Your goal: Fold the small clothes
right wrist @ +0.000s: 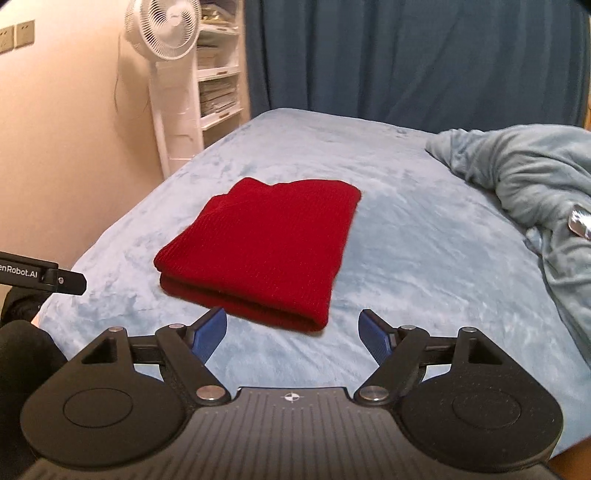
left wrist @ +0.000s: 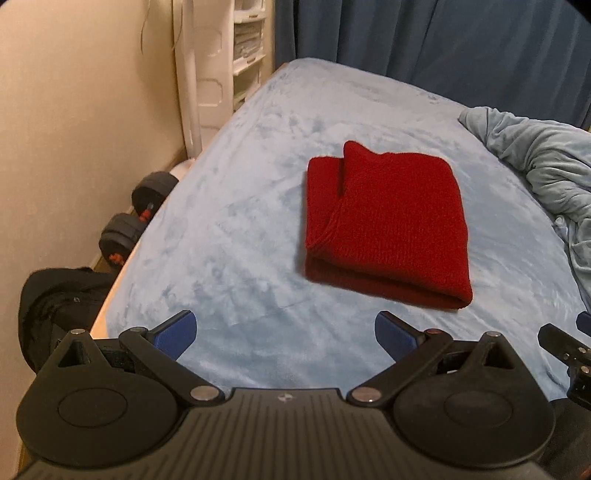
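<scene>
The left tongs (left wrist: 285,334) fill the bottom of the left wrist view, their blue pads spread wide with only bare bedcover between them and nothing held. The right tongs (right wrist: 291,334) sit the same way at the bottom of the right wrist view, gaping wide and empty, the near edge of the cloth showing just above the gap but untouched. Beyond them, at the middle of each frame, the red knitted garment (left wrist: 384,225) lies folded flat on the pale blue bedcover (left wrist: 240,229), its thick folded edge facing the cameras. At the right edge a rumpled grey-blue blanket (right wrist: 524,173) is heaped, apart from the garment. On the left, dumbbells (left wrist: 136,218) rest on the floor by the cream wall. Farther back, upper left, stand a white fan (right wrist: 164,27) and shelves (right wrist: 218,81), with a dark blue curtain (right wrist: 406,55) across the top.
</scene>
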The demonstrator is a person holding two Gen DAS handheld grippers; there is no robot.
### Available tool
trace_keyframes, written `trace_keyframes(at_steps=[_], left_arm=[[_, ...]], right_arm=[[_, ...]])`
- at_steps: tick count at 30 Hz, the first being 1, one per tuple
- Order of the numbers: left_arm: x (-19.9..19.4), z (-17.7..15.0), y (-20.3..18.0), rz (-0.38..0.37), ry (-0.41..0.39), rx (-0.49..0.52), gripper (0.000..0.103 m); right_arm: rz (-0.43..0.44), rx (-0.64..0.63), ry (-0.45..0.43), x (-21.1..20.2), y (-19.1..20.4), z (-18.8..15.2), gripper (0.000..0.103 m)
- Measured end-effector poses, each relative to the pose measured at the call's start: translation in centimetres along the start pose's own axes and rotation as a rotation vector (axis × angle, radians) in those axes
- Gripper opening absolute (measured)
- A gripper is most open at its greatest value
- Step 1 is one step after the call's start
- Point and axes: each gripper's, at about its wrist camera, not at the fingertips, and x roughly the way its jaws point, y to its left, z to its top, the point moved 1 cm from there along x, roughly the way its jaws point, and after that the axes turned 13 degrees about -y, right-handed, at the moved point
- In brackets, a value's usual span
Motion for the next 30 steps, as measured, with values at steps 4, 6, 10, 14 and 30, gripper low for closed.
trace_keyframes(at_steps=[4, 6, 10, 14, 30], left_arm=[[-0.5, 0.0, -0.2, 0.000, 0.000, -0.001, 0.103], [-0.5, 0.0, -0.2, 0.000, 0.000, 0.000, 0.103], [-0.5, 0.0, -0.2, 0.001, 0.003, 0.001, 0.103], [-0.2, 0.1, 0.1, 0.001, 0.020, -0.022, 0.103], [11.1, 2.0, -0.1, -0.036, 0.104, -0.356, 0.103]], right_arm=[[-0.014, 0.002, -0.019, -0.7, -0.4, -0.1, 0.080], [-0.019, 0.010, -0.021, -0.8, -0.5, -0.2, 0.080], [-0.018, 0.029, -0.007, -0.5, -0.8, -0.4, 0.080], [-0.008, 0.028, 0.006, 0.1, -0.9, -0.7, 0.080], [0.137, 0.495, 0.150, 16.3, -12.6, 6.6, 0.084]])
